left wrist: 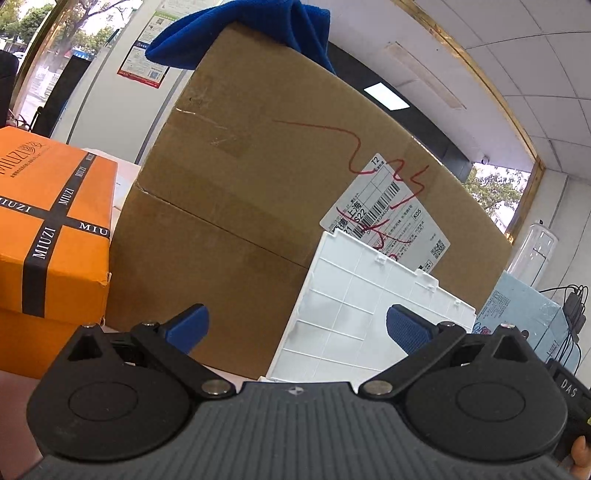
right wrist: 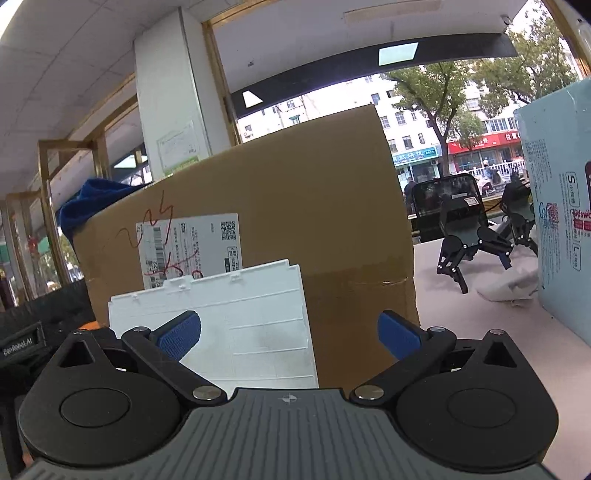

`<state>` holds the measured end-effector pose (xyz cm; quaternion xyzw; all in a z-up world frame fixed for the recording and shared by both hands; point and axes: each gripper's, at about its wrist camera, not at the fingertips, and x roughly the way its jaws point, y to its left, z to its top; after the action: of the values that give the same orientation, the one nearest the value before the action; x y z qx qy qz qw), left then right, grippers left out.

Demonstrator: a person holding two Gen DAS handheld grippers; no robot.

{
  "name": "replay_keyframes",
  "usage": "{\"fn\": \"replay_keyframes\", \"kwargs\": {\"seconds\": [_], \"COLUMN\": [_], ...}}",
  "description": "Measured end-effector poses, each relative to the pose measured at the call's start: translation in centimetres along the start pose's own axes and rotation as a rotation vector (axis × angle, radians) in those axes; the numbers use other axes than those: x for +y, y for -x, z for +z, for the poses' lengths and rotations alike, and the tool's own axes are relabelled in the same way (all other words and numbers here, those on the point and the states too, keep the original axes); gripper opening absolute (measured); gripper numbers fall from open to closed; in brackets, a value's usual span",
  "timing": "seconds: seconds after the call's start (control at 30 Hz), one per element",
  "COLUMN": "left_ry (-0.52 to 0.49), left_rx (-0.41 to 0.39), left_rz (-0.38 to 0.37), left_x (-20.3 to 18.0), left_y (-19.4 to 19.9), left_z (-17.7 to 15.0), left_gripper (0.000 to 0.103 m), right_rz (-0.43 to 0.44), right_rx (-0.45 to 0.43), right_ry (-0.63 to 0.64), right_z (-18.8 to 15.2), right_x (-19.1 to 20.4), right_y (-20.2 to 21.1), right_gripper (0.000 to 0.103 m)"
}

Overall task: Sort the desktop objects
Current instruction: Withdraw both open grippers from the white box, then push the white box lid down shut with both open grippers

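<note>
White plastic tray (left wrist: 354,314): leaning upright against cardboard box (left wrist: 295,177), propped for space. Blue cloth (left wrist: 243,33): draping over box top. Left gripper (left wrist: 295,328) and right gripper (right wrist: 288,332): both hovering, jaws apart, holding nothing.

This looks like a street-level shopfront used as a workspace or parcel-handling office. Wide gold-framed windows (right wrist: 461,122) on the far side give onto a street with trees, apartment blocks and shop signs (right wrist: 480,142). Overhead is a white tiled ceiling (left wrist: 517,55) with a flat light panel (left wrist: 386,96). Printed notices with QR codes (left wrist: 147,48) hang on a white pillar (right wrist: 170,96). The surface (right wrist: 480,306) holds a large cardboard shipping carton (left wrist: 258,184) with a courier label (left wrist: 388,210), an orange retail box (left wrist: 51,221) at left, a pale blue product box (right wrist: 557,206) at right, and spare black gripper devices (right wrist: 465,236) far right.
</note>
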<state>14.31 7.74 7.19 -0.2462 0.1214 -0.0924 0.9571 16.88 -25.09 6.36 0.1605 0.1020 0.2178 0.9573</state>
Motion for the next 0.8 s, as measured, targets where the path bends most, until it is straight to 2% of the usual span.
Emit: {"fn": "replay_keyframes", "kwargs": {"seconds": [0.1, 0.2, 0.27, 0.33, 0.37, 0.53, 0.67, 0.7, 0.77, 0.8], "left_ry": [0.007, 0.014, 0.014, 0.016, 0.017, 0.05, 0.056, 0.053, 0.05, 0.051], "left_rx": [-0.004, 0.017, 0.032, 0.052, 0.061, 0.101, 0.11, 0.109, 0.107, 0.107], "left_rz": [-0.039, -0.105, -0.135, -0.156, -0.166, -0.204, -0.198, -0.196, -0.196, -0.195], "left_x": [0.2, 0.2, 0.1, 0.1, 0.1, 0.5, 0.5, 0.4, 0.4, 0.4], "left_y": [0.1, -0.1, -0.3, -0.6, -0.7, -1.2, -1.3, -1.2, -1.2, -1.2], "left_z": [-0.1, -0.2, -0.2, -0.3, -0.4, -0.5, -0.5, -0.5, -0.6, -0.6], "left_gripper": [0.103, 0.102, 0.101, 0.095, 0.095, 0.094, 0.094, 0.094, 0.094, 0.094], "right_rz": [0.025, 0.05, 0.095, 0.145, 0.154, 0.14, 0.108, 0.104, 0.106, 0.108], "right_rx": [0.0, 0.0, -0.008, 0.002, 0.007, 0.028, 0.047, 0.048, 0.048, 0.058], "right_ry": [-0.034, -0.068, -0.119, -0.165, -0.169, -0.134, -0.101, -0.063, 0.049, 0.103], "right_z": [-0.1, -0.2, -0.2, -0.2, -0.2, -0.6, -0.6, -0.4, 0.0, 0.2], "right_x": [-0.3, -0.5, -1.1, -1.5, -1.5, -1.2, -0.8, -0.4, 0.9, 1.6], "right_y": [0.0, 0.0, 0.2, 0.2, 0.2, -0.1, 0.0, 0.1, 0.5, 0.7], "right_gripper": [0.103, 0.099, 0.094, 0.083, 0.082, 0.082, 0.082, 0.078, 0.06, 0.017]}}
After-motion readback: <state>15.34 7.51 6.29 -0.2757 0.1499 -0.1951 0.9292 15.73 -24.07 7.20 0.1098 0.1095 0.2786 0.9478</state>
